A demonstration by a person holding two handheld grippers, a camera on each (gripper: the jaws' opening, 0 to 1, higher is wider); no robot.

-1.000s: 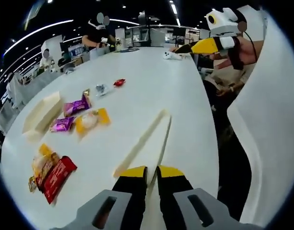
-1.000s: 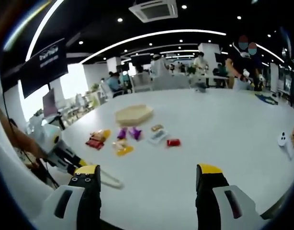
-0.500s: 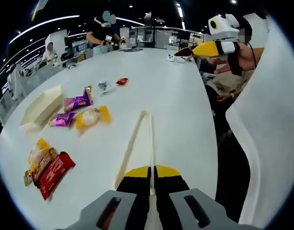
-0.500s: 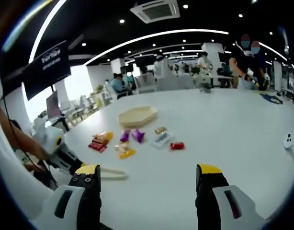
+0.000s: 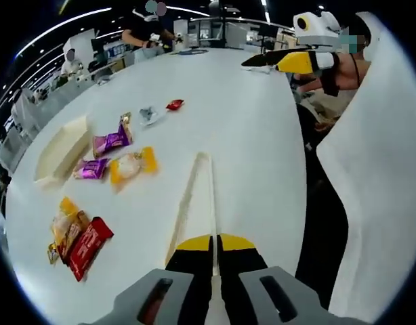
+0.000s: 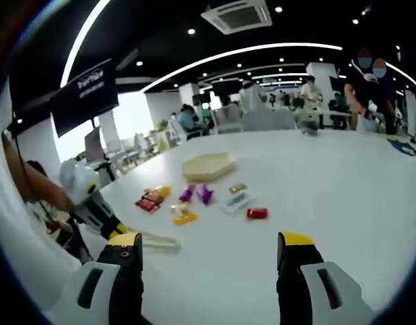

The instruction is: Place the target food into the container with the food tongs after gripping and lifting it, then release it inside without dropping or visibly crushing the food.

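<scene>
- Left gripper view: the left tool [image 5: 215, 242] is clamped on the handle end of the cream plastic food tongs [image 5: 196, 196]. A second ago the tong arms were splayed; now they lie pressed together into a narrow wedge, so the squeeze works, though no food is between the tips.
- The tong tips rest on the white counter [image 5: 248, 135], well apart from the wrapped snacks: an orange-edged pastry packet [image 5: 132, 166], two purple wrappers [image 5: 110, 143], a red bar [image 5: 88, 246] and a small red sweet [image 5: 174, 104].
- The cream octagonal tray [image 5: 61, 149], judged the container, holds nothing.
- The right tool [image 5: 286, 61] hovers at the far counter edge.
- Right gripper view: the right tool [image 6: 208, 249] has its jaws wide apart, holding nothing.
- The snacks lie in a cluster between the tongs [image 6: 156, 239] and the tray [image 6: 208, 166]; I see nothing blocking the way.
- Which snack is the target cannot be told.
</scene>
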